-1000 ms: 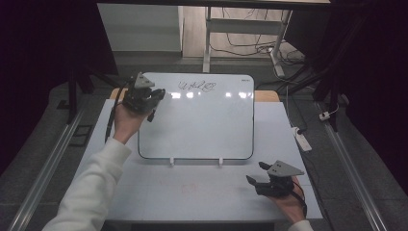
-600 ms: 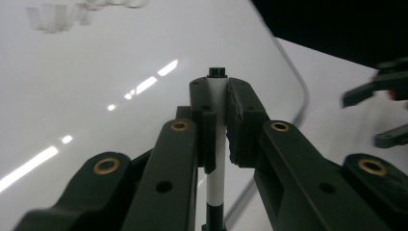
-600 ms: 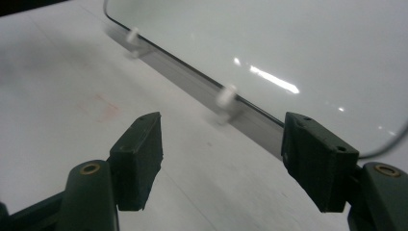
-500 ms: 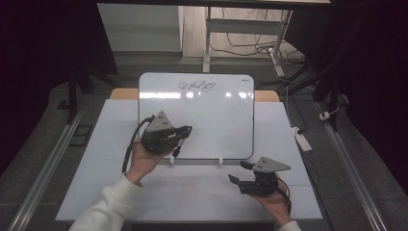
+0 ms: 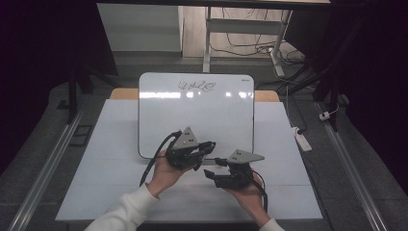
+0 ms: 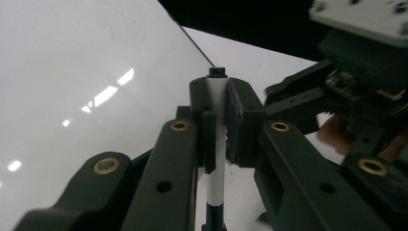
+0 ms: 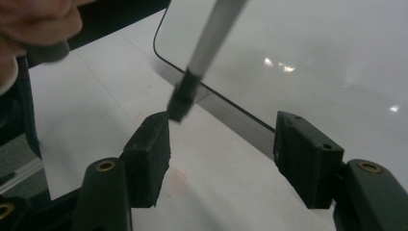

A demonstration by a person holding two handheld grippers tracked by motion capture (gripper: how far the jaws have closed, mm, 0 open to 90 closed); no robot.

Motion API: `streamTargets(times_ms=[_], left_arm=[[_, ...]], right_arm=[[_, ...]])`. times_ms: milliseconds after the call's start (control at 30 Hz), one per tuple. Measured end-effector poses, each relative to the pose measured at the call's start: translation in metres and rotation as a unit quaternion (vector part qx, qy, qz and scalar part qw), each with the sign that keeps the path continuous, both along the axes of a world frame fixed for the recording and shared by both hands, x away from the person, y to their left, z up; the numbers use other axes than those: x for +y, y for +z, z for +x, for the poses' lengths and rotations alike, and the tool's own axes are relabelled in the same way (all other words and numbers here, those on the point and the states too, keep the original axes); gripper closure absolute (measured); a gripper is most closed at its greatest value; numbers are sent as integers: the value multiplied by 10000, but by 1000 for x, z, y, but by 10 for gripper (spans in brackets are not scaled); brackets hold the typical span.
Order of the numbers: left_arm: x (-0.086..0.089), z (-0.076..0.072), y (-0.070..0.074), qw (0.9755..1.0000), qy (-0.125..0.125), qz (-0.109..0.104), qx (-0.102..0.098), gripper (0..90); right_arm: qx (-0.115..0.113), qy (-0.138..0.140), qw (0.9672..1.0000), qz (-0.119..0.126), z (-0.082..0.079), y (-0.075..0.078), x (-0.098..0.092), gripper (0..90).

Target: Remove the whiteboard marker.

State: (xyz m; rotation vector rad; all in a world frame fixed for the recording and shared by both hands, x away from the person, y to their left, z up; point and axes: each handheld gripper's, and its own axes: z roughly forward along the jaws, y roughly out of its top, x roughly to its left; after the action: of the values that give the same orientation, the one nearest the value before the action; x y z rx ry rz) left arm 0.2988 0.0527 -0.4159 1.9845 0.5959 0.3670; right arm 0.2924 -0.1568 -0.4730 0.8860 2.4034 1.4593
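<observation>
The marker [image 6: 216,144] is pinched between the pressed-in fingers [image 6: 243,125] of the left gripper [image 5: 199,153], over the near edge of the whiteboard [image 5: 192,115]. Its dark end [image 7: 180,101] hangs just beside one finger [image 7: 149,144] of the right gripper [image 5: 216,168], seemingly not touching. That gripper's fingers stand spread, having just been closing, above the worktop [image 5: 96,168].
</observation>
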Motion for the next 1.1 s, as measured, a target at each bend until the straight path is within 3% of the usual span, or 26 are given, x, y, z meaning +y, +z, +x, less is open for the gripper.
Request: streamTargets(times_ms=[267,467,633,867,900,967,1100], left_arm=[[-12,-5,-4,10000,-40,-14,-37,813],[-19,-8,-5,9999,-35,71,-143,813],[-22,-11,-5,9997,-12,93,-203,809],[-23,-13,-6,9997,-74,77,-203,797],[-23,-13,-6,9998,-85,43,-195,787],[-19,-14,-3,9998,-85,-54,-189,669],[6,-21,2,9998,-6,-134,-121,515]], right_arm=[[388,-83,9990,205,6,1,13,492],[734,-91,9970,247,9,0,17,730],[924,-208,9952,254,11,-1,15,767],[969,-208,9949,160,13,-1,13,775],[928,-211,9954,136,13,-2,12,776],[902,-198,9956,122,13,-2,11,776],[782,-208,9966,158,14,-3,6,776]])
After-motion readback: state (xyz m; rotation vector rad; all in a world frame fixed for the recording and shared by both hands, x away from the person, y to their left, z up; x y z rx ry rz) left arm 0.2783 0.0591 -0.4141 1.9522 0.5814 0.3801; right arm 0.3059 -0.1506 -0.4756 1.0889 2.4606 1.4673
